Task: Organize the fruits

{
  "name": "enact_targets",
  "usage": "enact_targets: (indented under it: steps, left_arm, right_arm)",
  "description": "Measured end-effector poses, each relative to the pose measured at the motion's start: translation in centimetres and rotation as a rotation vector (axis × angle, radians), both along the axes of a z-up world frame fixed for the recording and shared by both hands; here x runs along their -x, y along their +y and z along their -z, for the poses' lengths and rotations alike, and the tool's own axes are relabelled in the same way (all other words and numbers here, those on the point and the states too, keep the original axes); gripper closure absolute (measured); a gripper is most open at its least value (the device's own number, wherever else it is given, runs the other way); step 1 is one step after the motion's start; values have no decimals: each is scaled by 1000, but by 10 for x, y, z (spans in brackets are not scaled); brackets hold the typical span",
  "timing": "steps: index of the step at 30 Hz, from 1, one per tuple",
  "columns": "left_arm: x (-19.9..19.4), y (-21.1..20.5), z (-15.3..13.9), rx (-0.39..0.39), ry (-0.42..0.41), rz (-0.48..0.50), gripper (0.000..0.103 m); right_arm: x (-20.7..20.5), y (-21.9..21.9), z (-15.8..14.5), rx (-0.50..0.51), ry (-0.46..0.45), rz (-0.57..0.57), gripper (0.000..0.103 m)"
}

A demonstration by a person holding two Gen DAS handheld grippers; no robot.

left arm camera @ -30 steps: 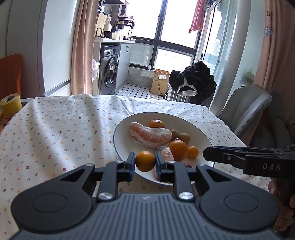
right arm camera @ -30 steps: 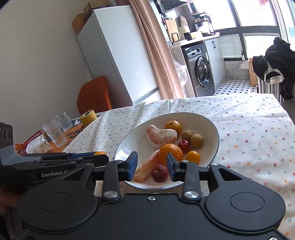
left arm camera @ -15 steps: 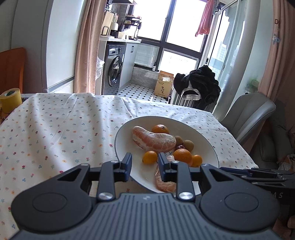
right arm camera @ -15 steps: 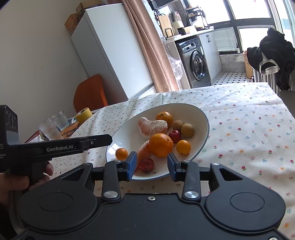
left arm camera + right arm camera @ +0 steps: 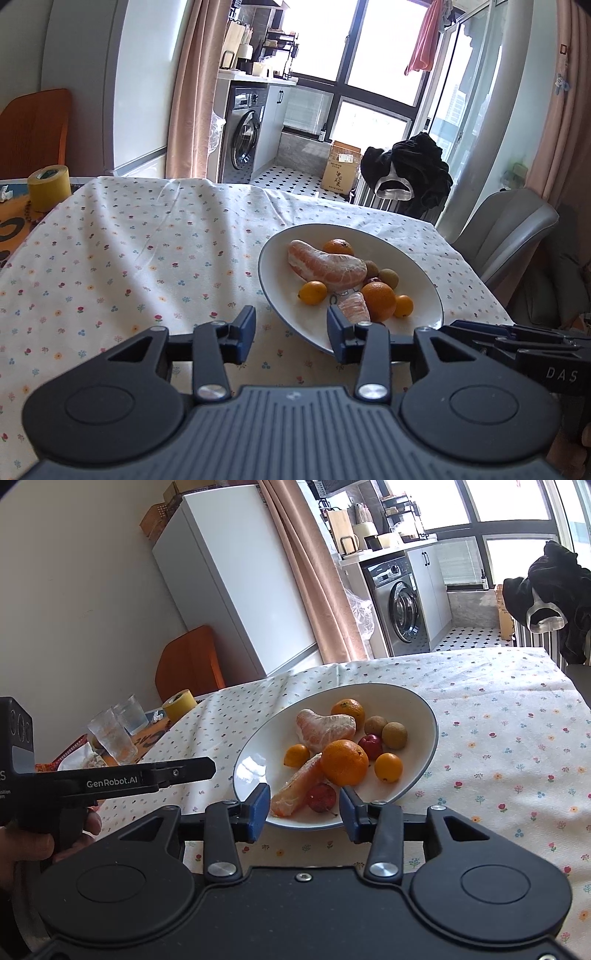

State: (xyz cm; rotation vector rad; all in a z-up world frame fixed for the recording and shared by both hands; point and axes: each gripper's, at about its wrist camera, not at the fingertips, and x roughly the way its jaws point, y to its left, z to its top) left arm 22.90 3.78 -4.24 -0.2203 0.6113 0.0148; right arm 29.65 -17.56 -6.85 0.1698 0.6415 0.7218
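Right wrist: two glasses (image 5: 120, 727), one plate (image 5: 421, 709)

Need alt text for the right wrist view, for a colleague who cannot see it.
A white plate on a floral tablecloth holds oranges, peeled citrus segments, small red fruit and two brown fruits. The right gripper hangs at its near rim, jaws opening, gripping nothing. The left gripper, in a hand, reaches in from the left.
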Motion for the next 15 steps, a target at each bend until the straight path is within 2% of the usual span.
enact_targets:
  steps: [4, 8, 10, 15]
  left_arm:
    - [11, -1, -5, 3, -12, -9, 47]
    - [25, -1, -10, 2, -14, -21, 41]
    - [32, -2, -12, 0, -22, -26, 32]
    - [47, -4, -15, -9, -32, -44, 21]
  right_arm:
    - [9, -2, -7, 0, -22, 7, 53]
    - [20, -5, -13, -1, -47, 8, 49]
    - [25, -6, -16, -2, -54, 10, 47]
    - [36, -7, -20, 4, -72, 13, 39]
